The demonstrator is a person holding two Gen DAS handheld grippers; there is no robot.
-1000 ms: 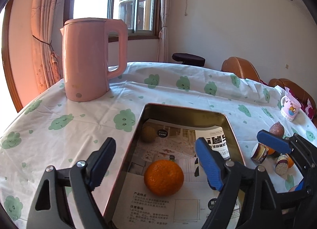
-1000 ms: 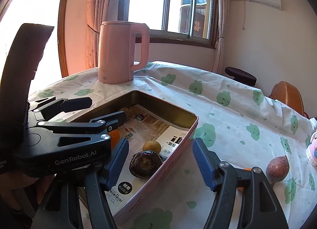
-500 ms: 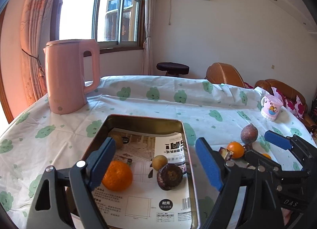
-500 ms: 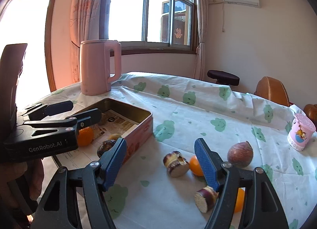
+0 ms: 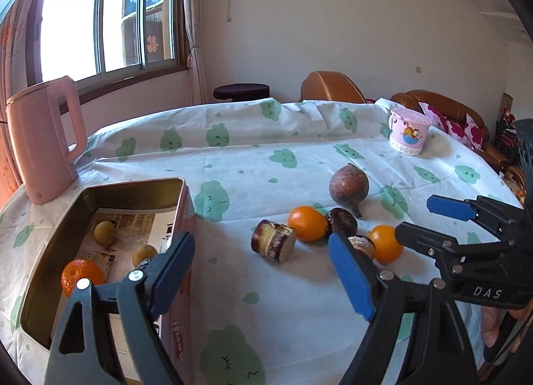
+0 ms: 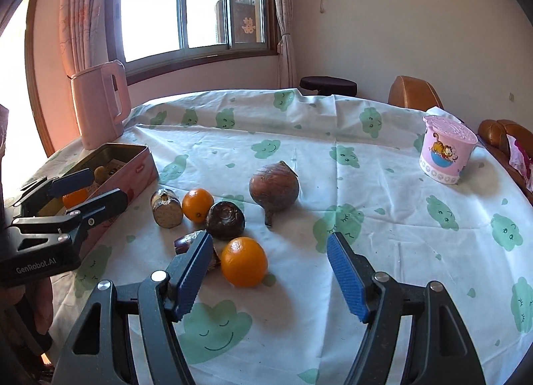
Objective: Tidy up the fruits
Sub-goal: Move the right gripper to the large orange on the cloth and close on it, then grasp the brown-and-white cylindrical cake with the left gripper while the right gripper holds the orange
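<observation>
The right hand-held gripper (image 6: 269,271) is held with its jaws apart and nothing between them, poised above the table (image 6: 383,218) just short of the nearest orange (image 6: 244,261), which lies slightly toward its left finger. The left hand-held gripper (image 5: 263,278) is likewise released and empty, hanging between the tin box (image 5: 133,185) and the loose fruit. Beyond the near orange a second orange (image 6: 198,204), a dark round fruit (image 6: 225,220), a cut brown piece (image 6: 166,208) and a large brown bulb-shaped fruit (image 6: 273,189) are clustered close together — all outside the box. Inside the box an orange (image 5: 81,276) and two small yellowish fruits are already laid on printed paper. The step in hand is judged to be the reach for the next piece; a small shift leftward and down would be needed so the near orange is centred between the pads — then a close and a carry to the box.
</observation>
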